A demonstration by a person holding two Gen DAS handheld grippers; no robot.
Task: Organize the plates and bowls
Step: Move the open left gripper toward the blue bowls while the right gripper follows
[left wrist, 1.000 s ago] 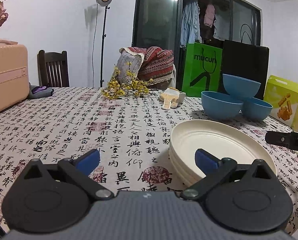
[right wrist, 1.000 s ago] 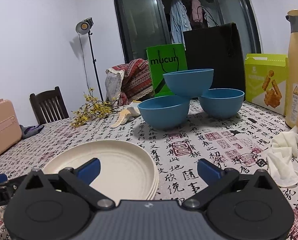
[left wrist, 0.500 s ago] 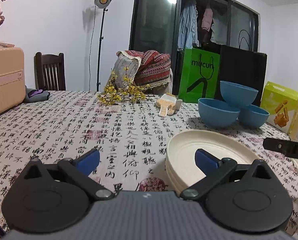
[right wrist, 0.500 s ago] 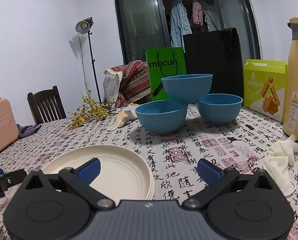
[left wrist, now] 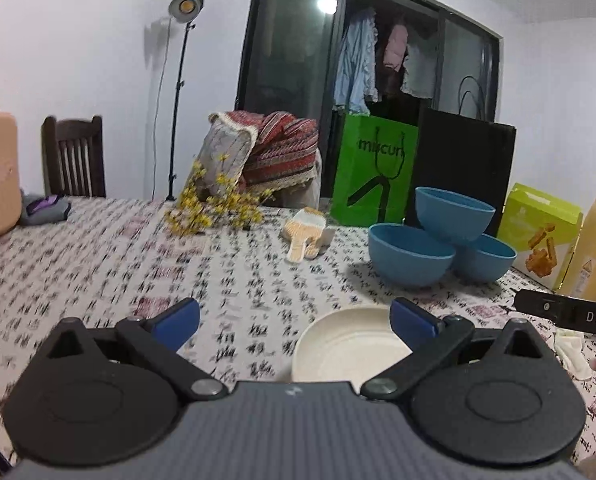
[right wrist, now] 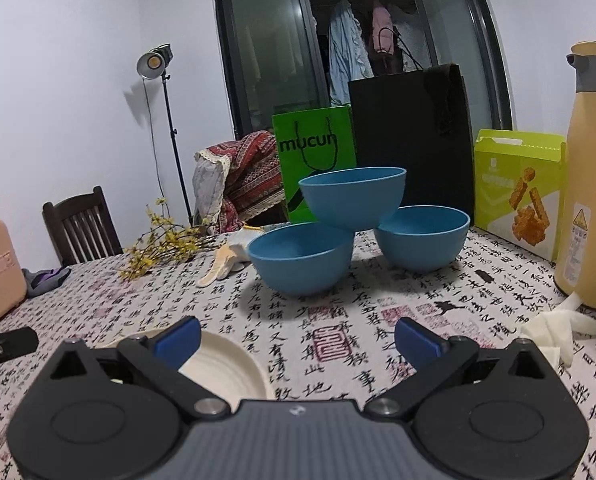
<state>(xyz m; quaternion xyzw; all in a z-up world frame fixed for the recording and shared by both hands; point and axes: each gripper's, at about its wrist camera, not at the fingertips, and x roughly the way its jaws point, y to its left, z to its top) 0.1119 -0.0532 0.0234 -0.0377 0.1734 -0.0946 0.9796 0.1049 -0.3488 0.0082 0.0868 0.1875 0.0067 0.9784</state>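
While both empty and wide-jawed, left gripper (left wrist: pixel 294 322), right gripper (right wrist: pixel 297 336) facing 3 bowls (right wrist: pixel 352 202).

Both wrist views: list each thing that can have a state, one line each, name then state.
left gripper: open, empty
right gripper: open, empty
cream plates: stacked, flat on table
top blue bowl: upright, perched on two lower bowls
lower blue bowls: upright, side by side on table
green bag: standing
black bag: standing
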